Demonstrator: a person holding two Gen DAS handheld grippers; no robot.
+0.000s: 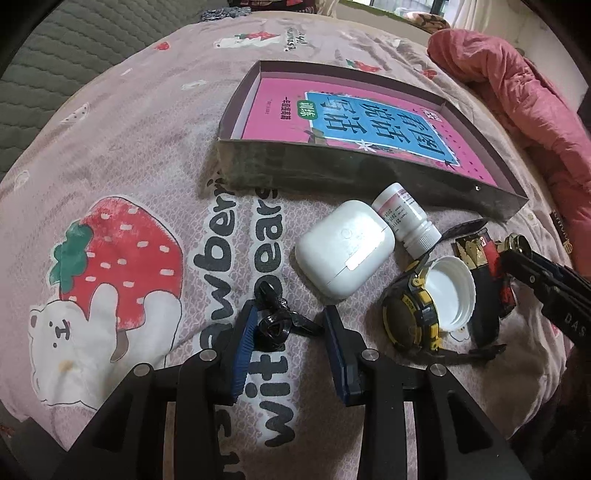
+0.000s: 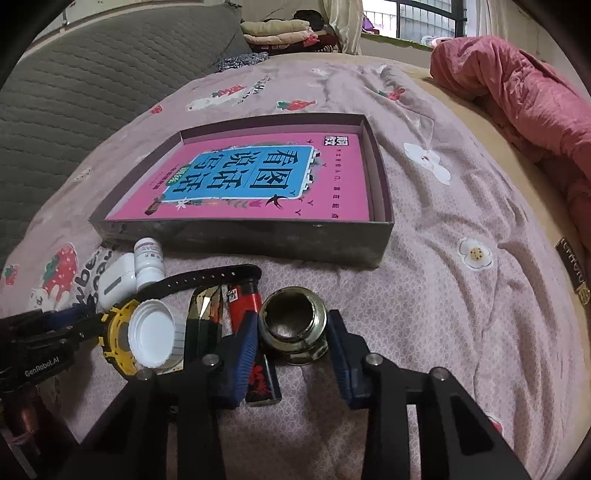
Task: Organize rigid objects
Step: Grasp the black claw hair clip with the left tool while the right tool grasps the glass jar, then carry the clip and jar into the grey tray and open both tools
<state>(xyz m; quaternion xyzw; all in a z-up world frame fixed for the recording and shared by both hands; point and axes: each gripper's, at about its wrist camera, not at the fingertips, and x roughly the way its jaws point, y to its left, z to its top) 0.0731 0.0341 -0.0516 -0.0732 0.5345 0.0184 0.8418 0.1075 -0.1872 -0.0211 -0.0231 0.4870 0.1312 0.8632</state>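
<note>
In the left wrist view my left gripper [image 1: 291,311] is shut on a small shiny black object [image 1: 275,325] lying on the strawberry-print blanket. In the right wrist view my right gripper [image 2: 292,314] is shut on a round brass-coloured metal piece [image 2: 291,325], one pad against each side. Between the two grippers lie a white earbud case [image 1: 345,247], a white pill bottle [image 1: 404,218], a white cap [image 1: 448,291] leaning on a yellow-and-black watch [image 1: 410,314], a red-and-black lighter [image 2: 245,295] and a gold-and-black piece [image 2: 205,306]. Behind them stands a shallow dark box [image 2: 240,236] holding a pink book [image 2: 258,177].
A pink jacket [image 2: 517,92] is heaped at the bed's right edge. Grey quilted padding [image 2: 74,110] runs along the left, with folded clothes [image 2: 280,29] at the far end. The blanket [image 2: 443,295] to the right of the box is bare.
</note>
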